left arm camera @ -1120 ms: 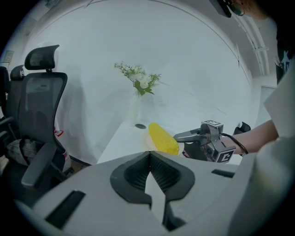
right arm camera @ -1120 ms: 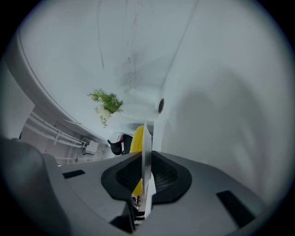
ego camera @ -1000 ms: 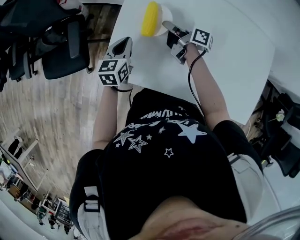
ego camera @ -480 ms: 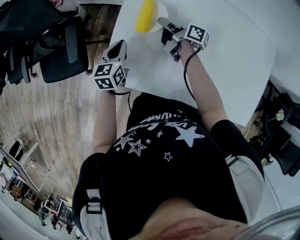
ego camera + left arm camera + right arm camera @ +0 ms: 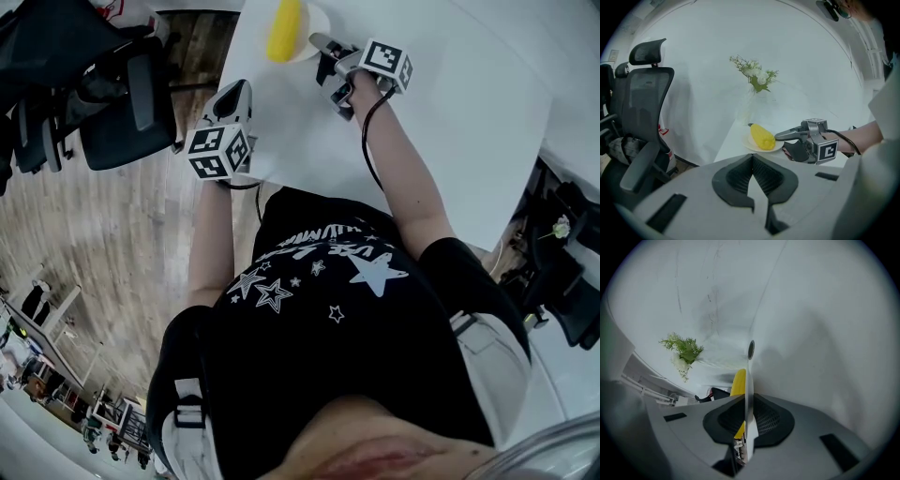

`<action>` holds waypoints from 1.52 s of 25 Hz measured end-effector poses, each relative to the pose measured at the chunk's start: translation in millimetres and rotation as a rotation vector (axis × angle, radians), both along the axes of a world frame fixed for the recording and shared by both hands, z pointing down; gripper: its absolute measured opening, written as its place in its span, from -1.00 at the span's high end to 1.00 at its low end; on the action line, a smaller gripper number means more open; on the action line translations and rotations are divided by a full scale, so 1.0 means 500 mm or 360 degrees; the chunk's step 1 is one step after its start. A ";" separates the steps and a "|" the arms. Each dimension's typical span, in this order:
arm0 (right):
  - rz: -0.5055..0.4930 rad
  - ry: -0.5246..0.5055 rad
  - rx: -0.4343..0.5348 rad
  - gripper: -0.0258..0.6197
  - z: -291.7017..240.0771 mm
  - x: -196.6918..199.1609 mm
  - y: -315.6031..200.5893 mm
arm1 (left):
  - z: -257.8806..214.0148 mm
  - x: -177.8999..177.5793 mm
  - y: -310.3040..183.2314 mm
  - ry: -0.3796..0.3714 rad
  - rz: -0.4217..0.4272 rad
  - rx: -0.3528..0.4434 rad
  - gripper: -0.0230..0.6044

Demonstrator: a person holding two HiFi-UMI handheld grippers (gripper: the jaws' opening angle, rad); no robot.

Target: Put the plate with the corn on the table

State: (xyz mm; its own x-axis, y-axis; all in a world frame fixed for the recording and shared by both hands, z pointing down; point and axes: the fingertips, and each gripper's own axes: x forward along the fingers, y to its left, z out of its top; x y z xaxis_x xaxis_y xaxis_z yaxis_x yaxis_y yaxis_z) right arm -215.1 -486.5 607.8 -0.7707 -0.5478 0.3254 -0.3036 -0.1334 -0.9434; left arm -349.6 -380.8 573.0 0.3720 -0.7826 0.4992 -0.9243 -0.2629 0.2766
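The right gripper (image 5: 321, 43) is clamped on the near rim of the plate (image 5: 316, 21). In the right gripper view the two dark pads (image 5: 725, 420) press on either side of the thin white rim (image 5: 749, 394), which runs edge-on up the middle of the frame, with the yellow corn (image 5: 738, 380) showing just to its left. Seen from the left gripper view, this gripper (image 5: 782, 136) reaches in from the right with its jaws pointing left, its marker cube (image 5: 827, 151) facing the camera, and the person's forearm (image 5: 862, 138) behind it. The plate (image 5: 751, 146) sits level and low at the near left corner of the white table (image 5: 450, 112); whether it touches the tabletop cannot be told. The corn (image 5: 762, 137) lies on its side across the plate, and in the head view it (image 5: 283, 28) points away from the person. The left gripper (image 5: 236, 92) is held at the table's left edge, well apart from the plate, with its pads (image 5: 740, 176) together at the tips and nothing between them; its marker cube (image 5: 217, 152) hangs over the wooden floor (image 5: 94, 244). Beyond the plate a small bunch of white flowers with green sprigs (image 5: 756, 75) stands on the table. A black office chair (image 5: 127, 98) stands on the floor to the left of the table.
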 end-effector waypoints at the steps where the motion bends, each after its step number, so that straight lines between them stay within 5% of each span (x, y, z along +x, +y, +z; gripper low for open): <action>1: 0.0002 0.0018 -0.0004 0.81 0.000 0.002 0.000 | -0.001 0.002 0.000 0.0000 -0.0001 0.0000 0.91; 16: -0.0228 0.0792 0.0069 0.75 0.017 -0.008 0.005 | -0.009 0.012 -0.006 0.0052 0.0011 0.0015 0.91; 38: -0.0523 0.1437 0.0287 0.47 0.016 0.011 0.009 | -0.009 0.003 0.002 0.0073 -0.0008 0.0028 0.91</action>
State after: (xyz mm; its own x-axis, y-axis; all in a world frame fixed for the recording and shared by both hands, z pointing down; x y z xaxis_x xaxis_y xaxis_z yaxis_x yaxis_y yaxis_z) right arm -209.5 -482.1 615.7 -0.3960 -0.4499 0.8005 -0.9181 0.2107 -0.3357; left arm -348.2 -379.6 568.3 0.3901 -0.7929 0.4681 -0.9121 -0.2633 0.3141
